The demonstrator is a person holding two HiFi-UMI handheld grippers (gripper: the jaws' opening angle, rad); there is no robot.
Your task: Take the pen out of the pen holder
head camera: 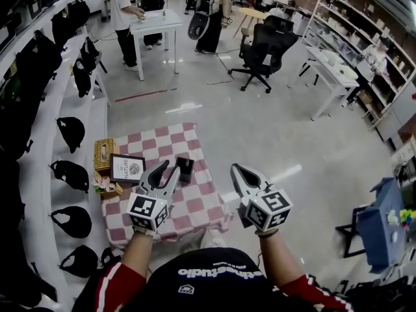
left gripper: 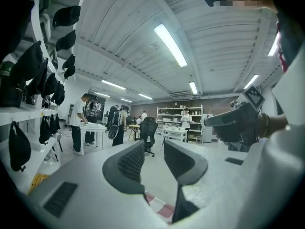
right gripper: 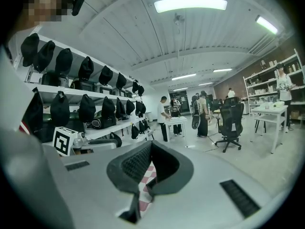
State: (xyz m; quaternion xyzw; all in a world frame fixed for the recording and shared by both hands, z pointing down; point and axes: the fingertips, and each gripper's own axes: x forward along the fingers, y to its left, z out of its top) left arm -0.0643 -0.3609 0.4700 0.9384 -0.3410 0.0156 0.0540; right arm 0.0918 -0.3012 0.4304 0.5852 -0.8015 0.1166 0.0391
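Note:
A small black pen holder (head camera: 184,168) stands on the red-and-white checkered table (head camera: 195,203), near its middle. I cannot make out a pen in it. My left gripper (head camera: 168,169) hovers just left of the holder, close to it. In the left gripper view my left gripper (left gripper: 153,149) is open, with only floor and cloth showing between the pads. My right gripper (head camera: 235,168) hangs off the table's right edge, apart from the holder. In the right gripper view, the right gripper's (right gripper: 150,144) tips meet with nothing in them.
A framed picture (head camera: 127,168), a wicker box (head camera: 103,153) and small items stand at the table's left edge. Shelves of black bags (head camera: 71,132) run along the left. Farther off are people at a white table (head camera: 155,25) and an office chair (head camera: 265,51).

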